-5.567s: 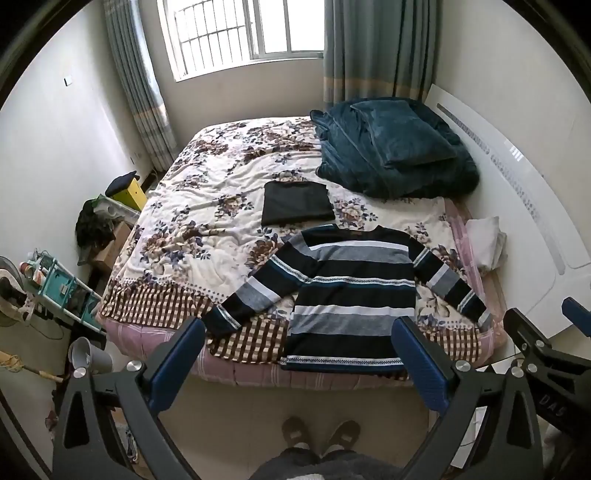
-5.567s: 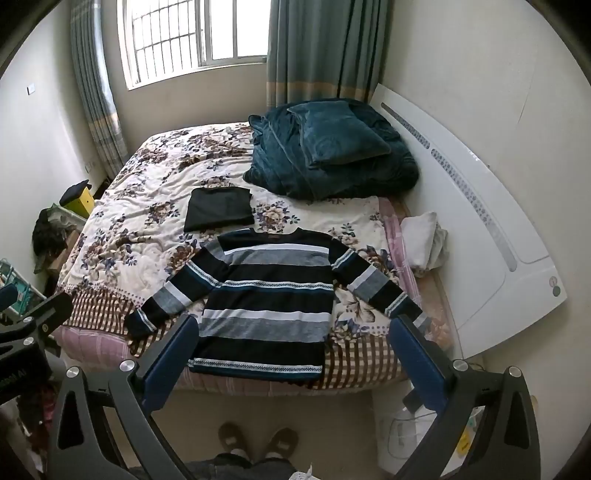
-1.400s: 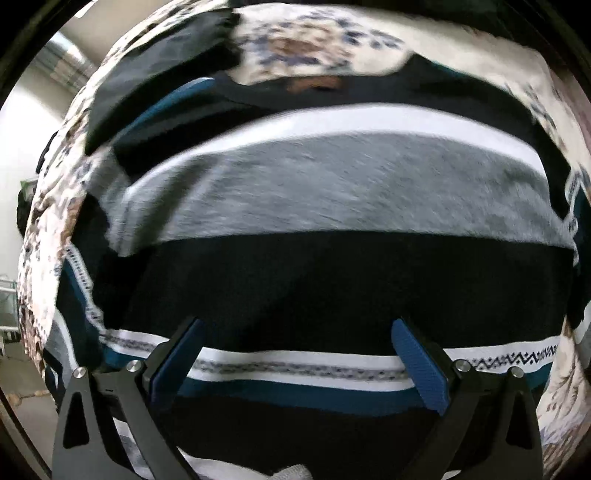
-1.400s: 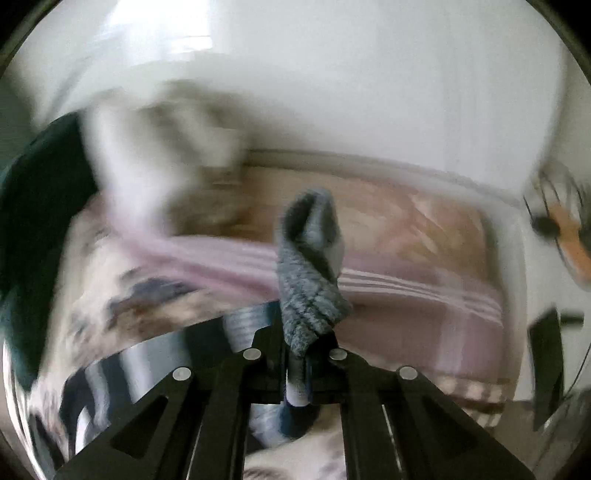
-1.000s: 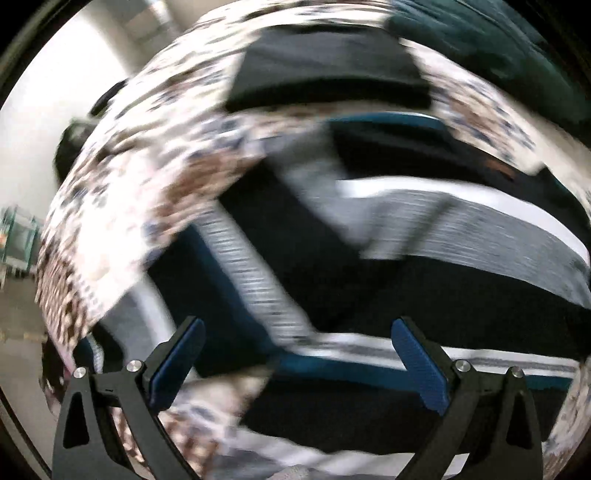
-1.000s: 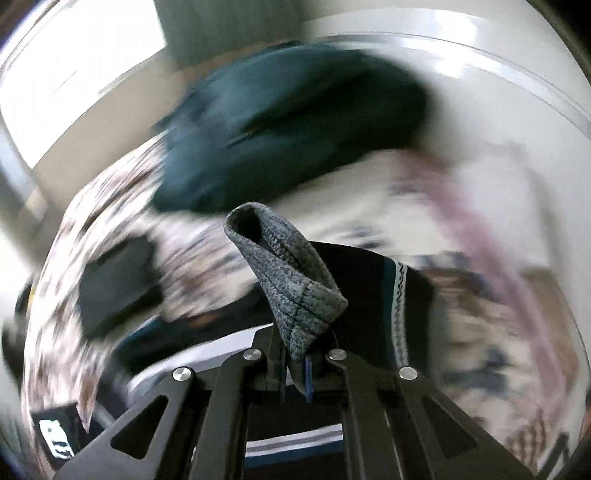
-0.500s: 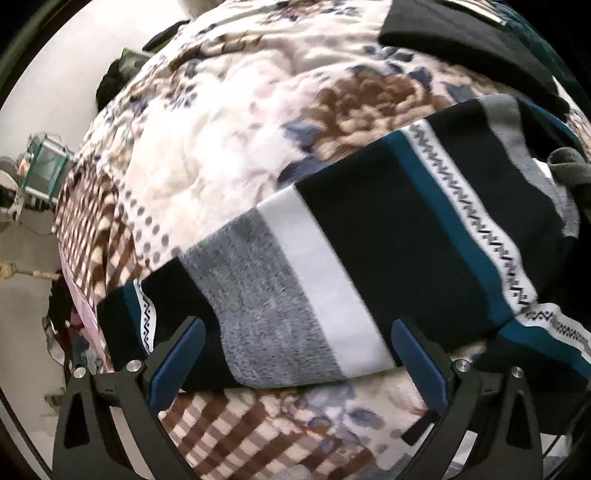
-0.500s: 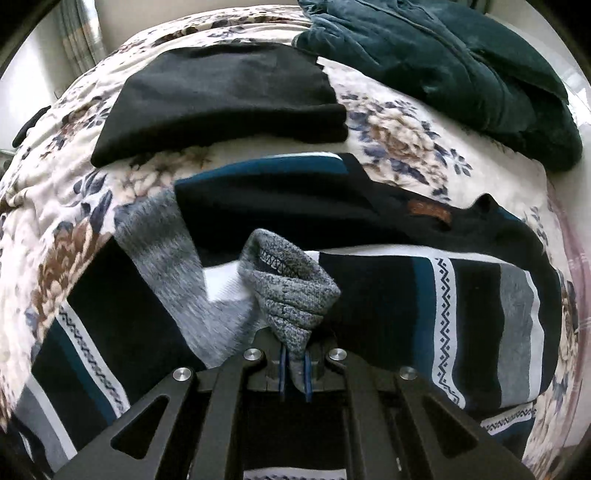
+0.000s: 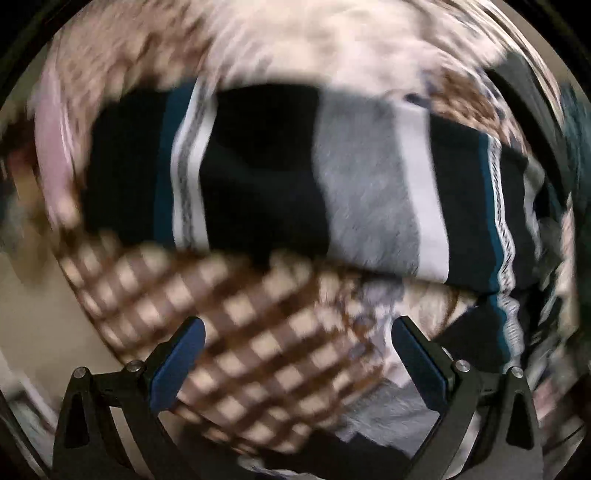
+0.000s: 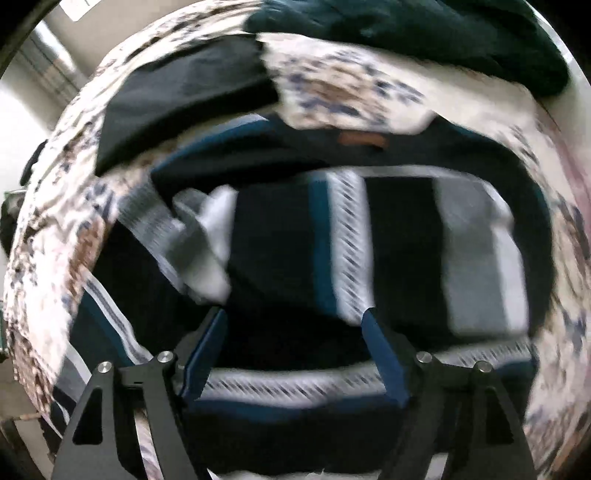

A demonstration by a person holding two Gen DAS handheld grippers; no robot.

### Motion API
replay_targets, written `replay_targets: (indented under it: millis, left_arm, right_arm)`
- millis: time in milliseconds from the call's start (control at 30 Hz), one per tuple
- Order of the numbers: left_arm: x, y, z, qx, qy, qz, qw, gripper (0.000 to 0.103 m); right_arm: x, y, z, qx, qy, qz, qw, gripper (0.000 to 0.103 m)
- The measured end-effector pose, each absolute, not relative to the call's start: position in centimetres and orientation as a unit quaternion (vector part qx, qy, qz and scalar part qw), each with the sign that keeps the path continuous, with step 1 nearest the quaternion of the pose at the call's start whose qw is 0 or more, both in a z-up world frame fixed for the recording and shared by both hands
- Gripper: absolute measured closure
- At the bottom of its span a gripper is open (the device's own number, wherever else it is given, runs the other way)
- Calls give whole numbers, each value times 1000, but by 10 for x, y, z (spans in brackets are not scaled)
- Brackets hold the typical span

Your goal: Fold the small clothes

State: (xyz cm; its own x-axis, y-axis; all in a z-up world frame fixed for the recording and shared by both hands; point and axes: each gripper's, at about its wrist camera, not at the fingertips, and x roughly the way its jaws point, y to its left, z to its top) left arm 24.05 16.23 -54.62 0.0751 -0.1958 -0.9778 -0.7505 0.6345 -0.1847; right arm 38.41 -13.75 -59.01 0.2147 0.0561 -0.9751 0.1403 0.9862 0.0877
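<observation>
Crosswise, striped sleeve over bedspread

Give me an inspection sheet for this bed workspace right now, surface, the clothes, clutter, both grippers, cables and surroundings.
Surface: bedspread, floral with a brown checked border, both views blurred.
Job's things: striped sweater lies on it, one sleeve folded across the body; another sleeve stretches out over the spread.
Clutter: folded black garment and dark green blanket beyond the sweater.
Grippers: left gripper open over the checked border, nothing between the fingers; right gripper jaws opening over the sweater, nothing pinched.
Cables: nothing seen.
Surroundings: pale wall beside the bed.
</observation>
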Motion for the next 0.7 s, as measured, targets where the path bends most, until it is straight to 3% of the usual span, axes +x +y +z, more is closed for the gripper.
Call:
replay_targets:
  millis: [167,267,333,400,500,700]
  left_arm:
    - [216,203,-571,-520,548,282,592,11]
    - [211,234,-570,-552,477,337,595,15]
    - [208,256,-572,-560,444,374,591,23]
    - [200,272,-574,-568,417,412,578,54]
    - [193,284,-571,-580,390,440,564,86]
    - [230,264,-511,-456,414,433,658,92]
  right_arm:
    - [352,-167,-597,70,650,-55,755,26]
    - [340,-178,-600,73,654,-62,750,26]
    - [337,-179,-603,76,655,-66,749,26]
    - [337,-180,-606,80,654,-67,749,26]
    - [341,-184,-605,75,649,-79,753,26]
    - [362,-193,-597,23,631,-124,766,26]
